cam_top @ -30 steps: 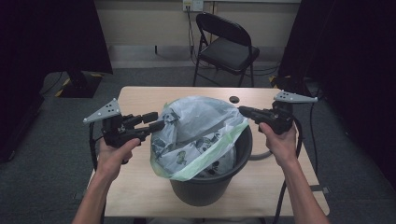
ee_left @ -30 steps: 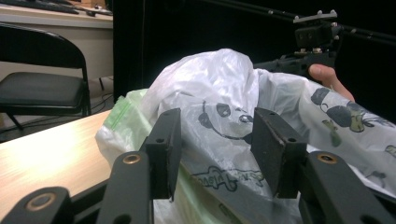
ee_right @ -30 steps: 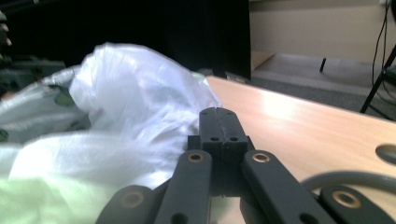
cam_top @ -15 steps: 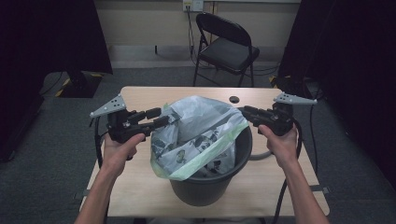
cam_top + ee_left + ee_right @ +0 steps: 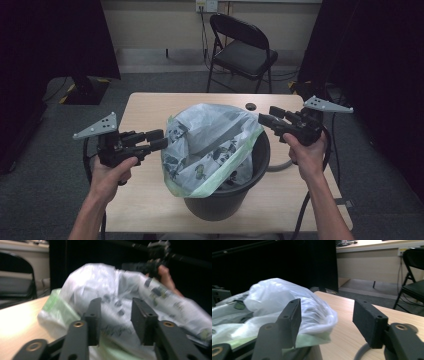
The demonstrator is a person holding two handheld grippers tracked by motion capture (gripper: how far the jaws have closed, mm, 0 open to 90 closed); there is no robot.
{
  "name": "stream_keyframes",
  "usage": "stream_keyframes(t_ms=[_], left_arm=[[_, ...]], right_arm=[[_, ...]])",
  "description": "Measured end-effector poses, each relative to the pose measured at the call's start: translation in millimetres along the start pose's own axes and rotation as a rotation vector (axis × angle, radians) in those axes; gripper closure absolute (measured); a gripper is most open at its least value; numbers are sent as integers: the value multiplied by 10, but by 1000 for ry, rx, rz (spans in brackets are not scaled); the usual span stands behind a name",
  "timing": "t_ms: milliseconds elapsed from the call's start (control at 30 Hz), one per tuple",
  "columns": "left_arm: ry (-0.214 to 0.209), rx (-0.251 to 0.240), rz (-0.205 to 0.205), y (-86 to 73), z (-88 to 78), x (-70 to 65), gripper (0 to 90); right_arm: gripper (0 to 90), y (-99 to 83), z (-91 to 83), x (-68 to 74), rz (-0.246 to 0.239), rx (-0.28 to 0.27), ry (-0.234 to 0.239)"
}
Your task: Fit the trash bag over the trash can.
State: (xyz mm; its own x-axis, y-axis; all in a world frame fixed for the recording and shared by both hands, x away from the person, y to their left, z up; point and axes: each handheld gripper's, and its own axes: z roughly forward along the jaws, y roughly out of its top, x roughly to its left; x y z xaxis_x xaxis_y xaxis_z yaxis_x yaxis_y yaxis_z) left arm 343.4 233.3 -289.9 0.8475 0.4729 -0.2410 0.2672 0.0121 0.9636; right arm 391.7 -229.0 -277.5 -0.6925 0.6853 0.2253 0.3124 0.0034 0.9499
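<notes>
A thin plastic bag (image 5: pixel 210 145), white with a dark print and a pale green hem, sits in a black bin (image 5: pixel 235 200) at the middle of the desk (image 5: pixel 145 105). The bag is puffed up above the rim and only partly draped: its green hem hangs over the rim from about 6 to 9 o'clock, while the rim from about 1 to 5 o'clock is bare black plastic.

The left tool (image 5: pixel 161 139) is at 9 o'clock of the bin, jaws pointing at the bag's side. In the left gripper view the left tool (image 5: pixel 116 321) has its jaws parted with film bulging behind them; they have just been closing somewhat, but the blurred frame shows no film pinched, so I read it as released. The right tool (image 5: pixel 267 116) is at about 2 o'clock of the bin, just beside the bag's far corner. In the right gripper view the right tool (image 5: pixel 325 323) has its jaws standing wide after just opening, with nothing between them and the bag to one side: released.

I judge the bag to be very light, limp and slippery. It should crumple and slide rather than resist, and it could tear if pulled hard against the rim. The hem looks like the best place to take hold, since it seems doubled and stronger than the film above. A pinch at 9 o'clock and another at 2 or 3 o'clock should let it be stretched outward and down over the bare rim. The bin looks stiff and heavy enough to stay put.
</notes>
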Motion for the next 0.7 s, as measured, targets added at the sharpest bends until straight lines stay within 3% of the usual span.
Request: stream_keyframes(t_ms=[33,133,167,200,267,367,433,467,600,700], left_arm=[[25,-11,8,38,26,13,584],[31,-12,16,113,140,72,508],[96,7,61,189,309,119,497],[116,20,74,223,396,149,487],[91,37,57,276,557,222,488],[116,66,55,299,716,274,561],[110,71,50,276,750,283,693],[124,74,60,265,745,283,752],[105,56,32,231,661,301,899],[111,45,20,194,552,296,900]], right_arm=[[393,4,2,7,1,-2,4],[390,14,12,18,-2,-4,5],[390,20,17,27,2,-11,13],[390,22,20,33,0,-10,14],[390,24,27,46,0,-10,18],[388,29,29,61,-6,-6,25],[387,32,21,62,-7,-9,26],[386,32,15,63,-7,-9,26],[383,37,-3,65,-8,-8,29],[383,44,1,87,-16,-7,33]])
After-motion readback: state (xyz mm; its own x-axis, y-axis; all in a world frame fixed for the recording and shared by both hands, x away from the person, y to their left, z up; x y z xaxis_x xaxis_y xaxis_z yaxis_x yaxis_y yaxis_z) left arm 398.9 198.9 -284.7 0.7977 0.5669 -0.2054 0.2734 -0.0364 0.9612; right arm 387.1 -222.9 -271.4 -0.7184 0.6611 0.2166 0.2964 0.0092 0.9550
